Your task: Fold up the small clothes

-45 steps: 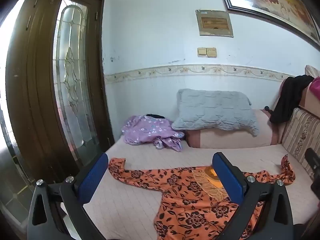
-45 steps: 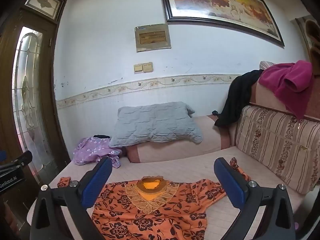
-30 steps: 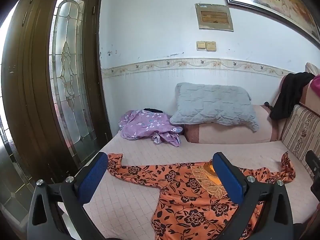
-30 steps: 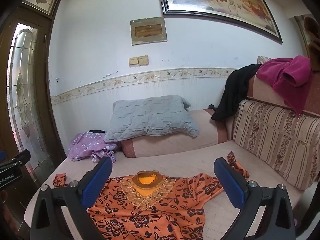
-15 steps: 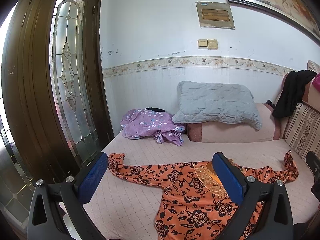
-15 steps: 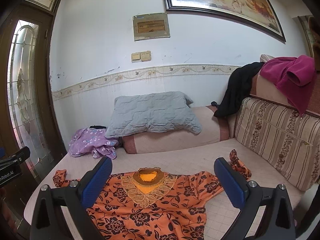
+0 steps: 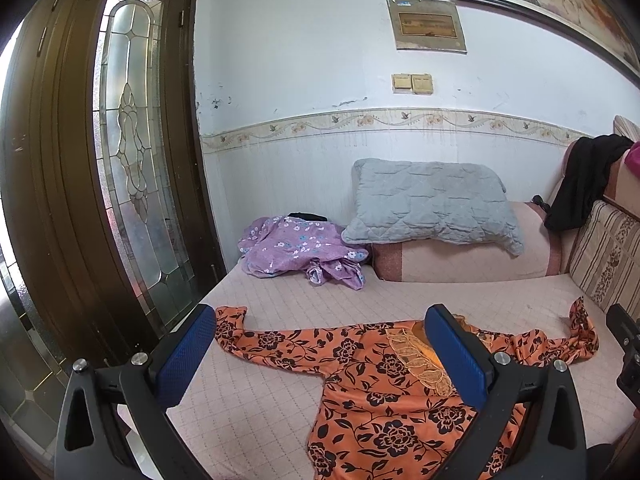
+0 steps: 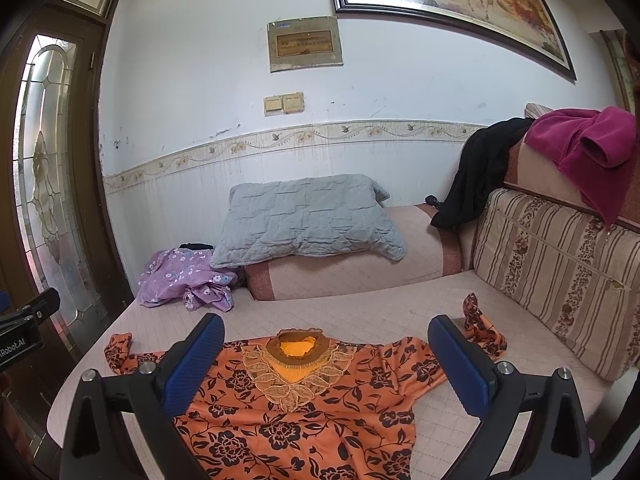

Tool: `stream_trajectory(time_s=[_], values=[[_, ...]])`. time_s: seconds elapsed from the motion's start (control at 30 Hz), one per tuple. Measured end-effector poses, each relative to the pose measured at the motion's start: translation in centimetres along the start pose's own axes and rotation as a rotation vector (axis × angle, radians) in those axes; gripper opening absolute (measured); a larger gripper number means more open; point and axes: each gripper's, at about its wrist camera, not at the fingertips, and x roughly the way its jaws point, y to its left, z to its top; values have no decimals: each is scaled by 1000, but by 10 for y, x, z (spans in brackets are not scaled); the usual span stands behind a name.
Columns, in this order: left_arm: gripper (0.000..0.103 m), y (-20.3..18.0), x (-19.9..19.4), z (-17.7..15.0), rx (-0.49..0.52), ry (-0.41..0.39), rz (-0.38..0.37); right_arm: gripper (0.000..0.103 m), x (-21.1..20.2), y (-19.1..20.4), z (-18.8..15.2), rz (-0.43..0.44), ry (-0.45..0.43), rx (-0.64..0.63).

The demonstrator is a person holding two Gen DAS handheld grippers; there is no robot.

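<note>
An orange top with a black flower print [image 7: 372, 384] lies spread flat on the pink bed [image 7: 280, 304], sleeves stretched out to both sides. In the right wrist view the top [image 8: 312, 412] shows its lace collar facing me. My left gripper [image 7: 320, 344] is open and empty, held above the top's left sleeve and body. My right gripper [image 8: 326, 356] is open and empty, held above the collar and chest. Neither gripper touches the cloth.
A crumpled purple flowered garment [image 7: 296, 252] lies at the bed's far left corner. A grey pillow [image 7: 432, 208] rests on a pink bolster [image 8: 352, 268]. Striped cushions [image 8: 560, 280] line the right side with black and magenta clothes [image 8: 580, 148] draped above. A wooden glass door [image 7: 128, 160] stands left.
Both grippers have shifted slightly, dipping and drifting over the top, so the view of the bed changed a little. The top has not moved. Both stay open.
</note>
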Motion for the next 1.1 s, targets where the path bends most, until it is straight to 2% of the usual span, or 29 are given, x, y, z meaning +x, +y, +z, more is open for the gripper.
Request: stream_trajectory(time_s=[0.43,0.73,1.1], values=[[103,-11,16,-4,22,27,-3,103,22,-3,-5,-6,33,9],[103,-26,42,-8,43,64,2,103,46,-12,-10,-16,54,11],[103,-62,106,-37,105,189,-7,103,108,-50,-40,-60,165,64]])
